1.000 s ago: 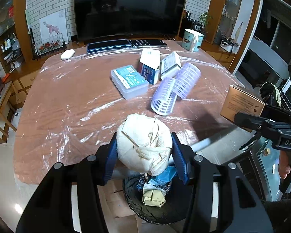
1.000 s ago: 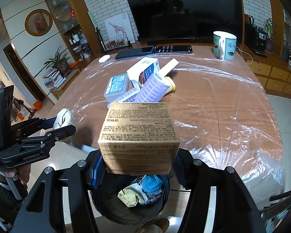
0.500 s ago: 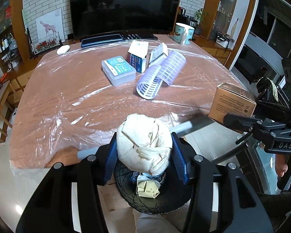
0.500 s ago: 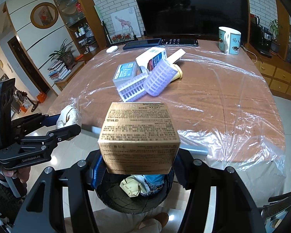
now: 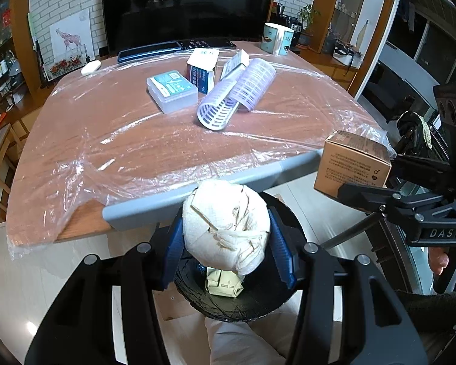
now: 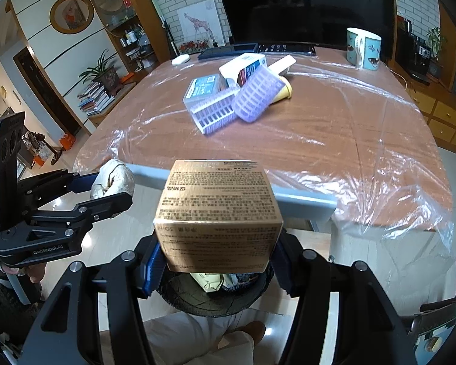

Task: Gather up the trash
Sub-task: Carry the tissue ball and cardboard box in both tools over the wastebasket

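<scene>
Over the bin | your left gripper fingers clench a soft, light paper wad at its sides | right gripper grasps a stiff cardboard box | purple rollers lie at 12 o'clock on the surface

A mug stands upper right on the plastic-covered worktop; a dark television looms behind, giraffe picture beside it.

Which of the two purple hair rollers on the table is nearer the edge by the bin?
The one whose open round end faces the camera, lying lower and left; the other roller leans across it, farther back by the boxes.
</scene>
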A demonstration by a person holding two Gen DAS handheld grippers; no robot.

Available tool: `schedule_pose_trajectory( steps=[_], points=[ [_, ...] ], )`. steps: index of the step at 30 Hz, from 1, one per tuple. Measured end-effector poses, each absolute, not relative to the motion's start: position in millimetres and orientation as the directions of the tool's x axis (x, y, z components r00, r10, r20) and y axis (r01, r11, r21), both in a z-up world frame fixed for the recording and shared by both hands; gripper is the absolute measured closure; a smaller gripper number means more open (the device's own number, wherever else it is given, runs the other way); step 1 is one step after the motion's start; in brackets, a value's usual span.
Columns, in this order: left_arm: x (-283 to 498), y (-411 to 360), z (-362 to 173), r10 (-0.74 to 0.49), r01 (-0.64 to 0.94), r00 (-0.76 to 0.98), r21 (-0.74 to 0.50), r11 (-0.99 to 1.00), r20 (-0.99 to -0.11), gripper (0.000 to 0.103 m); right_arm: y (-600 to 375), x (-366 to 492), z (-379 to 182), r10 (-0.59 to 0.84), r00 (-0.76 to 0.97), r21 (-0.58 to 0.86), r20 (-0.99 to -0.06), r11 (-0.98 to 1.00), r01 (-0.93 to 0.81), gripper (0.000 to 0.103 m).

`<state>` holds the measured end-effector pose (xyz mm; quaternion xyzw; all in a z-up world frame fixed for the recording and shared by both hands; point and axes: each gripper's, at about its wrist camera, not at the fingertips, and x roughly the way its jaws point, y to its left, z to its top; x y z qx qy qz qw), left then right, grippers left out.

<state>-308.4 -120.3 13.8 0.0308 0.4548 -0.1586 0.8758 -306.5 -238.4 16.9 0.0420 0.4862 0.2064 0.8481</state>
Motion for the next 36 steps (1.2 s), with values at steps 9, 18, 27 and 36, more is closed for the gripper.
schedule_pose_trajectory(
  steps=[9,18,27,36],
  points=[
    [-314.4,-120.0,0.2,-0.244,0.301,0.508,-0.096,0.949,-0.826,0.050,-232.6,-313.9,-0.4,0.388,0.394,0.269,-0.833,0.907,-0.323,0.045],
    [-318.5,-119.1,-15.0,-0.232,0.299,0.475,-0.092,0.950,-0.849,0.050,-225.0,-315.9,-18.1,0.385,0.349,0.271,-0.855,0.904,-0.332,0.045],
    [-319.4,-116.8,-28.8,-0.224,0.291,0.446,-0.097,0.952,-0.866,0.050,-219.7,-314.9,-38.2,0.378,0.299,0.276,-0.876,0.902,-0.331,0.045],
    [-315.9,-113.4,-42.6,-0.215,0.285,0.418,-0.097,0.954,-0.883,0.050,-217.8,-312.8,-52.0,0.364,0.262,0.270,-0.894,0.903,-0.334,0.045]
  ],
)
